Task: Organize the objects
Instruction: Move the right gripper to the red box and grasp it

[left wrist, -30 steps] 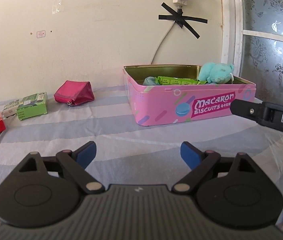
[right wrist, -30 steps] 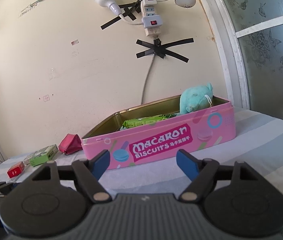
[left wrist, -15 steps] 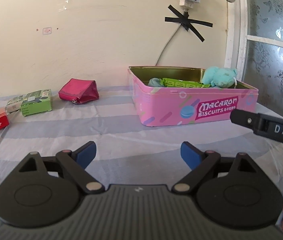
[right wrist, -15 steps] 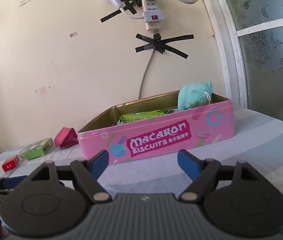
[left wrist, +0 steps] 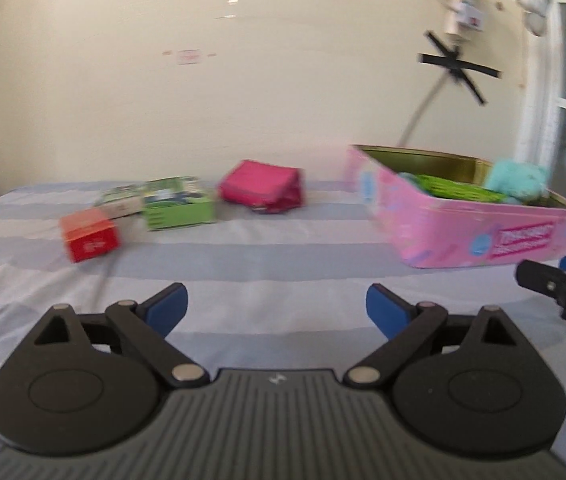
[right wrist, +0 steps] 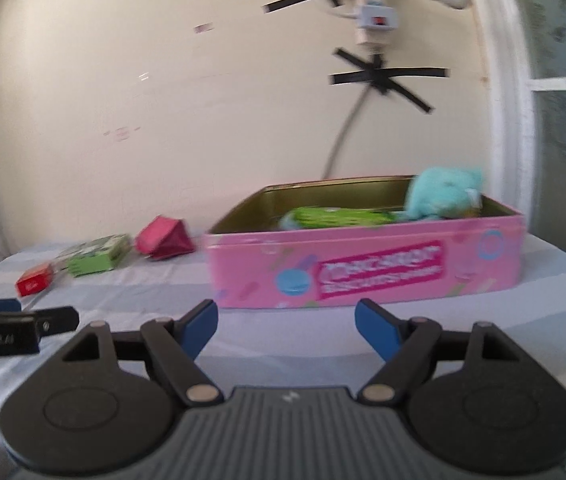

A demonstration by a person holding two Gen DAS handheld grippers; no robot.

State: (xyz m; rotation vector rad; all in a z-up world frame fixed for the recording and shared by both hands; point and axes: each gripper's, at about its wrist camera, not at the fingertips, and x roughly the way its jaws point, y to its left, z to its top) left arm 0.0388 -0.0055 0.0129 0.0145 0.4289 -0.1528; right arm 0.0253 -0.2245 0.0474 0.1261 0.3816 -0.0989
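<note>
Both claws were empty: the left claw (left wrist: 277, 306) was spreading wider, the right claw (right wrist: 286, 320) gaped before the pink tin (right wrist: 363, 268). Red box (left wrist: 89, 234), green box (left wrist: 177, 204) and magenta pouch (left wrist: 261, 188) lay loose on the striped bench (left wrist: 243, 264), probably awaiting the tin.

nothing is reading clearly here. the magenta label (right wrist: 381, 274) on the pink tin (right wrist: 483, 280) is smearing into unreadable white lettering (motion blur in both views). the white mark on the red box (left wrist: 90, 238) and the print on the green box (left wrist: 179, 208) are staying illegible too.
</note>
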